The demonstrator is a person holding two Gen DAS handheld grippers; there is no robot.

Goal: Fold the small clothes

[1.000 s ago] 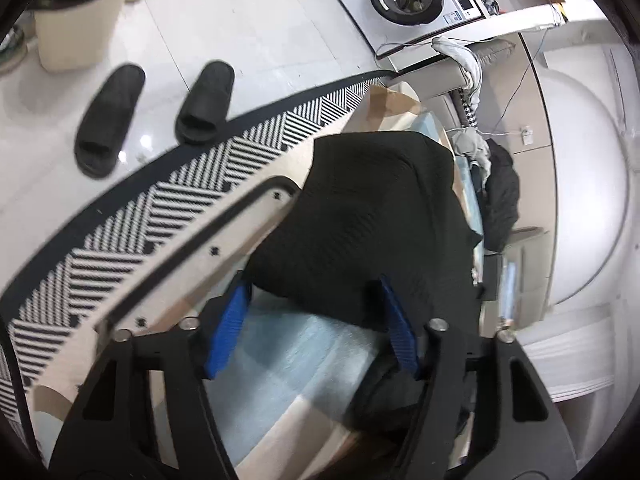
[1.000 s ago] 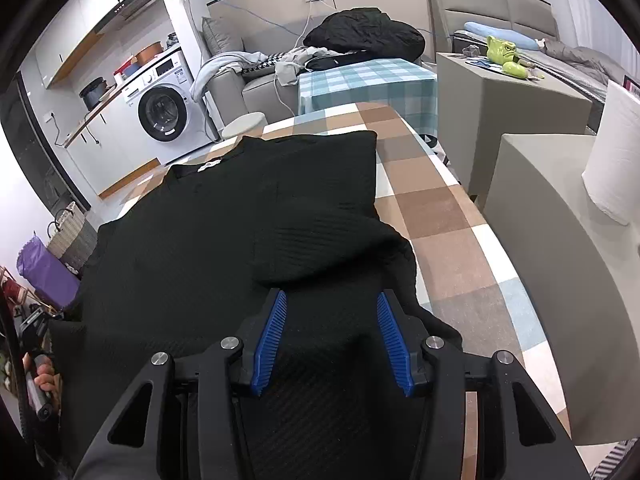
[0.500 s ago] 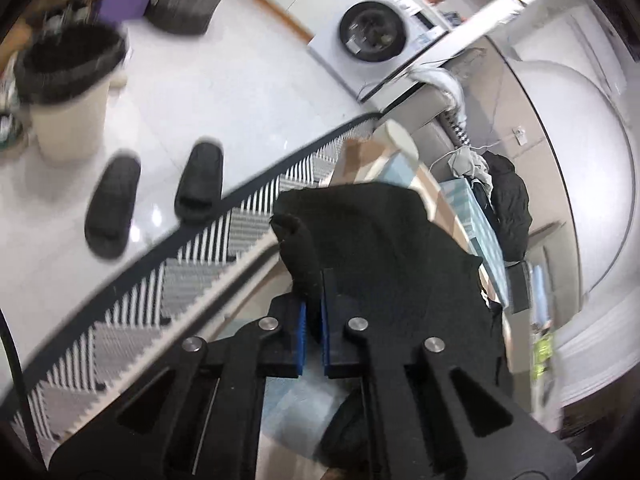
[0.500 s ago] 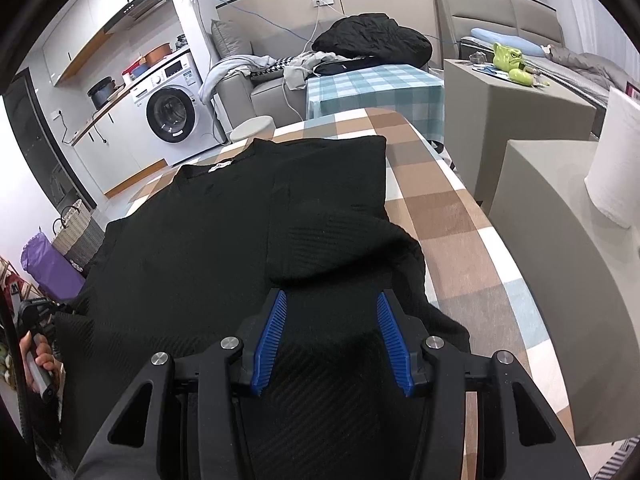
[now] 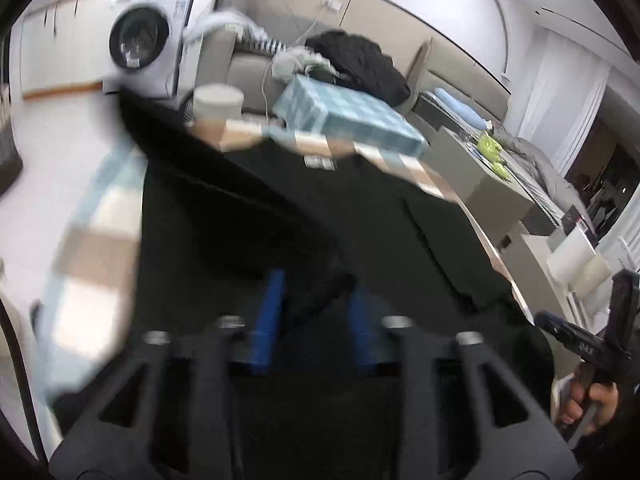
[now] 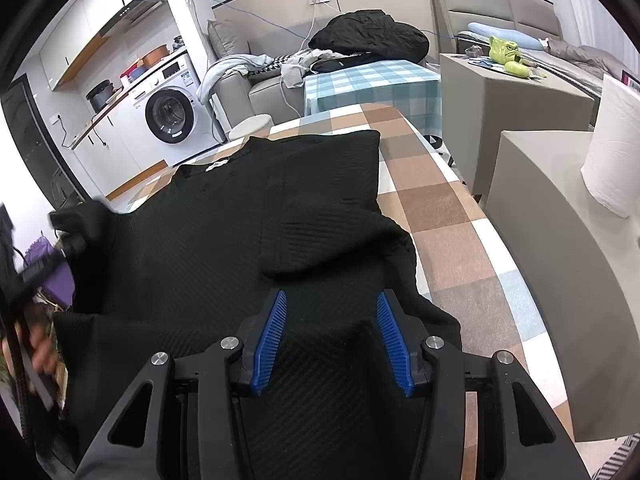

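Note:
A black ribbed knit top [image 6: 208,240] lies spread on the checked tablecloth [image 6: 448,208], collar toward the far end, its right sleeve [image 6: 332,236] folded inward. My right gripper [image 6: 331,298] hovers open over the near hem, nothing pinched between its blue pads. The left wrist view is blurred. There my left gripper [image 5: 316,286] is above the top, its jaws opening, with a raised fold of the left sleeve [image 5: 320,296] between the separated pads. At the left edge of the right wrist view, that sleeve [image 6: 84,216] hangs lifted off the table.
Beyond the table stand a washing machine [image 6: 170,116], a sofa with a black coat [image 6: 368,36], and a small table in blue check cloth [image 6: 372,84]. Grey cabinets [image 6: 516,100] and a paper roll [image 6: 612,152] are at the right. A hand [image 5: 592,404] holds the right gripper.
The left gripper closed on the sleeve edge at the table's left side, then rose, rolled and swung over the top, and its jaws have parted again. The right gripper stayed still.

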